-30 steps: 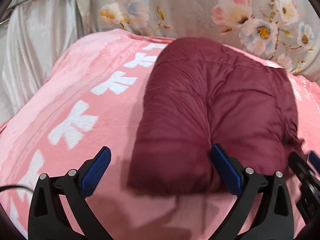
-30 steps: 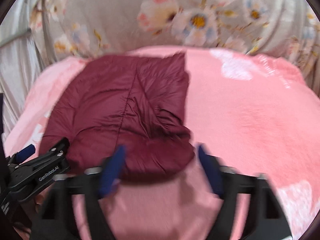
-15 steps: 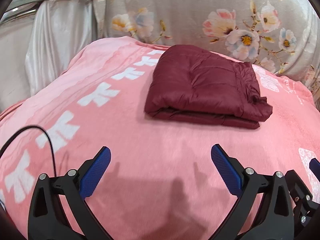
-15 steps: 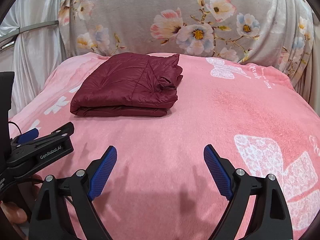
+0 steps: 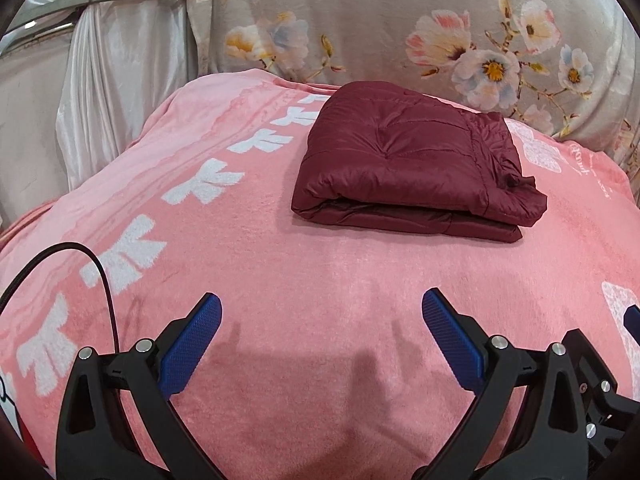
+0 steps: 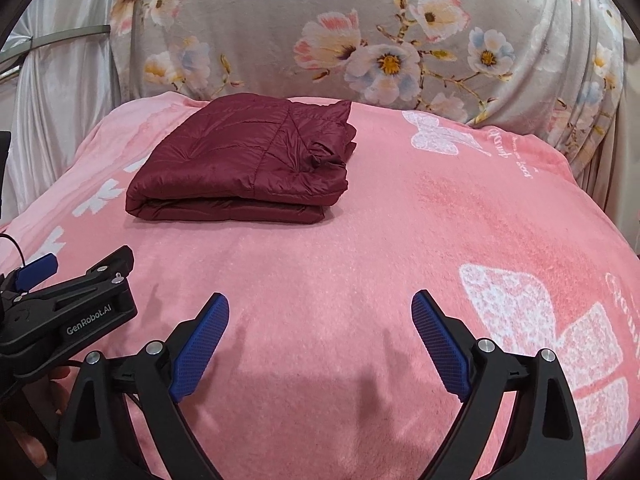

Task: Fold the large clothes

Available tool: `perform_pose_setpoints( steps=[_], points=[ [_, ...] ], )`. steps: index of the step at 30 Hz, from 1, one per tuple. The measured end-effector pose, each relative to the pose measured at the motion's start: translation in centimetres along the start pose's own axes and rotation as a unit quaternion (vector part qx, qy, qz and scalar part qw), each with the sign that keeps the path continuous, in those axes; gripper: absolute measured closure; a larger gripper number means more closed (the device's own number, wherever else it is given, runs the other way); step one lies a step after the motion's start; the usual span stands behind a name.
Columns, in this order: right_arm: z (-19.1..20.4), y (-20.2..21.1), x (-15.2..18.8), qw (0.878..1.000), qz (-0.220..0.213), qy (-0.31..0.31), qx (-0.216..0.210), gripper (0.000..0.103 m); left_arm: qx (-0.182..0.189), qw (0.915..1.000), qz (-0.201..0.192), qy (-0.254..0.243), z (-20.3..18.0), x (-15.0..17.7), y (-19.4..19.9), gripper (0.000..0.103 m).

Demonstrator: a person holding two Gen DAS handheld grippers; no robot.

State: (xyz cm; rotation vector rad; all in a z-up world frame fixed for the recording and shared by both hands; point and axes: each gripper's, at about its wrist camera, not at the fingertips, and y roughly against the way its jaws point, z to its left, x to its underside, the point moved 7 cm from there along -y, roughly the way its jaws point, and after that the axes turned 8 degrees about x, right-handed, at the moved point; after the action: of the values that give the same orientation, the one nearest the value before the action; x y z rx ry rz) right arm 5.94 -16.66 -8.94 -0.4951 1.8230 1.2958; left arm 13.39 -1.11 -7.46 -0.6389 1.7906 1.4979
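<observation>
Near edge, bottom of both views: left tongs point(image 5: 320, 330) & right tongs point(image 6: 320, 334) spread wide w/ nothing between, right's jaws just been opening. Both hover over bare pink blanket point(image 6: 320, 280), prob. because folding's done. Farther, upper centre: maroon puffer jacket point(image 5: 404, 160) lies folded, compact, clear of both.

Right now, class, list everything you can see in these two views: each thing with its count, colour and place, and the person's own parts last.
jacket: one, maroon, folded, on the blanket's far side.
blanket: one, pink with white prints, covering the surface.
floral cloth: one, grey with flowers, behind the blanket.
curtain: one, white, satiny, far left.
cable: one, black, left edge.
left claw: one, black with blue pads, open, empty, over the blanket.
right claw: one, same colours, open, empty; its jaws have just been opening.
hand: one, holding the left claw's handle.
</observation>
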Motion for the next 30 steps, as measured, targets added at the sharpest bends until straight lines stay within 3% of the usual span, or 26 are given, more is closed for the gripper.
perform_pose_setpoints(
  steps=[30],
  points=[
    [0.33,-0.19,0.09,1.000,0.005,0.019,0.013,0.013,-0.017,0.9994,-0.010,-0.028,-0.78,-0.09,0.38,0.005]
  ],
)
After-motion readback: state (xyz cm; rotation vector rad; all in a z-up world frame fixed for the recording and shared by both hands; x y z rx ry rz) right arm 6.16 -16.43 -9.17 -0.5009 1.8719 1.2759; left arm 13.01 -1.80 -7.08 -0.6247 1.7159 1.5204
